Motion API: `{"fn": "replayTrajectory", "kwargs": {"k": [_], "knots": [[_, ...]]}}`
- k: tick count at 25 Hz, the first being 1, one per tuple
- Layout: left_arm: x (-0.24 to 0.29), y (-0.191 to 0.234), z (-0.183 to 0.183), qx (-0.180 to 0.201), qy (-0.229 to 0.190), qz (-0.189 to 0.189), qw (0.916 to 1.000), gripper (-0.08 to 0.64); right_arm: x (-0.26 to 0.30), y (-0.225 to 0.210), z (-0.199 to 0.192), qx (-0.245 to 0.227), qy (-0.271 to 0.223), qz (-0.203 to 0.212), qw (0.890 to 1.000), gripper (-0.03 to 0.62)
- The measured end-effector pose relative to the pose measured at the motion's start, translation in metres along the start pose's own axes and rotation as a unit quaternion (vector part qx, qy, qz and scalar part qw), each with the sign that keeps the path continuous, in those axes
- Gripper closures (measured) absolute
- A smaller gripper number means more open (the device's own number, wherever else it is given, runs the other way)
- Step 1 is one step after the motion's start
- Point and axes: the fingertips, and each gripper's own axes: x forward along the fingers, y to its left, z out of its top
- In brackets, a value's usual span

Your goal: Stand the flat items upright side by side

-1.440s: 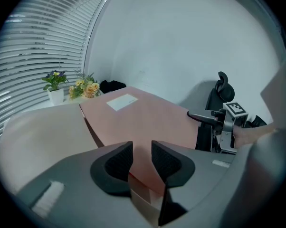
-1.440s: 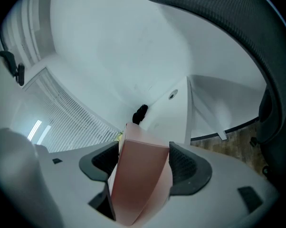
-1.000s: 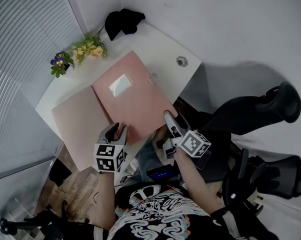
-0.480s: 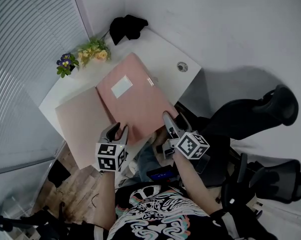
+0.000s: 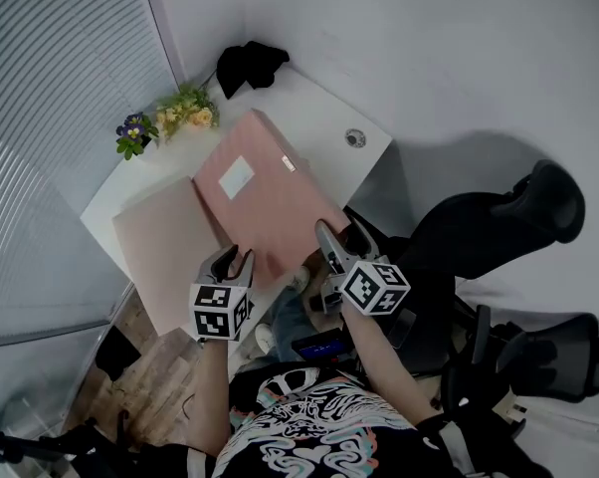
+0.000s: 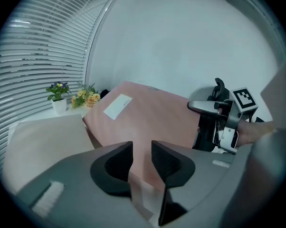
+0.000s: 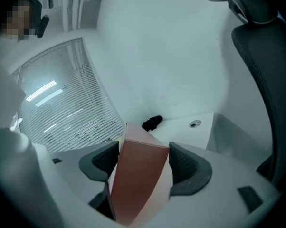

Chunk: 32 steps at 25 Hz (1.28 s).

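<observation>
Pink box file (image 5: 265,207) is over the middle of the white desk (image 5: 319,118), tilted. Its left long edge is low beside the paler pink folder (image 5: 165,252), its right side is raised, and the face with the white label (image 5: 236,178) is up, sloping toward the blinds (image 5: 51,118). It is not upright. Right gripper (image 5: 341,237) is on the file's near right corner. Its own view shows the jaws wide apart with the file's thick edge (image 7: 138,184) filling the gap and a pad against each side, so it has a firm clamp on it. Left gripper (image 5: 232,259) is at the near left corner. Its jaws (image 6: 142,148) are fairly close together, with a pink strip of the file running between them, so it reads as a grip on a thinner part. The paler folder lies flat on the left part of the desk, with its right edge tucked under the tilted file. At the far end are a pot of purple flowers (image 5: 132,130), a bunch of yellow flowers (image 5: 185,108) and a black cloth (image 5: 248,65) in the corner. There is a cable grommet (image 5: 355,138) in the desktop, and a black office chair (image 5: 499,227) off to the right.
</observation>
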Motion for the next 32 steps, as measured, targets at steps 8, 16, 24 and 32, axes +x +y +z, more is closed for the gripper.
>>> {"fn": "replayTrajectory", "kwargs": {"k": [8, 16, 24, 32], "knots": [[-0.007, -0.002, 0.004, -0.003, -0.010, 0.000, 0.9999, 0.437, -0.004, 0.009, 0.007, -0.059, -0.006, -0.025, 0.998, 0.258], [-0.011, -0.006, 0.005, -0.004, -0.014, -0.009, 0.9998, 0.437, -0.008, 0.018, 0.009, -0.076, -0.014, -0.019, 0.997, 0.270], [-0.013, -0.006, 0.010, -0.004, -0.022, -0.015, 0.9996, 0.437, -0.012, 0.047, 0.016, -0.173, -0.027, -0.014, 0.984, 0.272], [-0.021, 0.001, 0.014, -0.011, -0.035, -0.009, 0.9993, 0.437, -0.015, 0.072, 0.019, -0.265, -0.033, -0.004, 0.964, 0.270]]}}
